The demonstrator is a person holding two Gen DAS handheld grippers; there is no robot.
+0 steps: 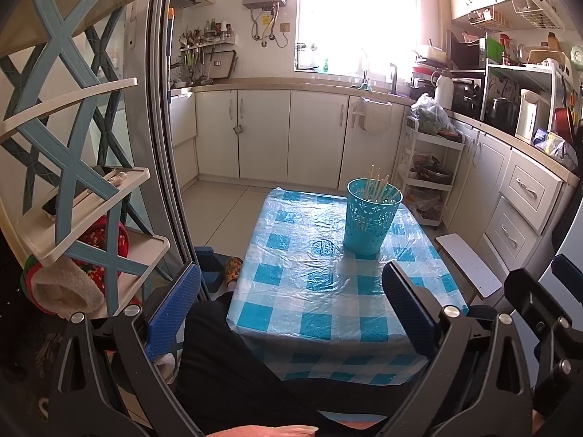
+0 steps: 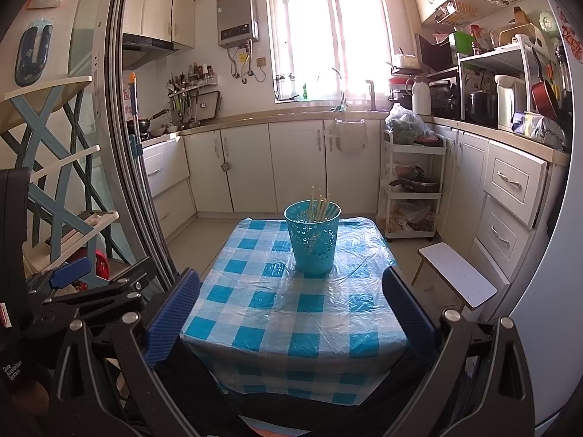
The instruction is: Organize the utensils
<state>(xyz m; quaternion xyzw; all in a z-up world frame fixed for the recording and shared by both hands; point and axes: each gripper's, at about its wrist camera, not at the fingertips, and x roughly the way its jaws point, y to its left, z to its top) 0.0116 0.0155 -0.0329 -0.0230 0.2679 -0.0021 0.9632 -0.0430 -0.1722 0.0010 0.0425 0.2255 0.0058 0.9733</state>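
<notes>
Chopsticks [image 2: 317, 204] stand bundled in a turquoise perforated cup [image 2: 314, 242], their pale tips leaning a little to the right above its rim. I see the cup upright on the far half of a small table covered by a blue-and-white checked cloth [image 2: 255, 313] under clear plastic film. From the left wrist view the same cup [image 1: 368, 218] sits toward the far right part of the cloth, with the chopsticks [image 1: 379, 186] fanned out of its top.

My left gripper [image 1: 291, 309] hangs at the near edge of the table, jaws spread wide with nothing between them. My right gripper [image 2: 291, 313] is also back at the near edge, jaws released and empty, the cup well beyond its fingertips.

On the left, a white corner shelf with blue crossed braces [image 1: 73, 138] holds small items. Past the table on the right, a low white stool [image 2: 457, 278] stands by the drawers, and white kitchen cabinets [image 2: 295, 164] line the far wall beneath a bright window [image 2: 328, 36].
</notes>
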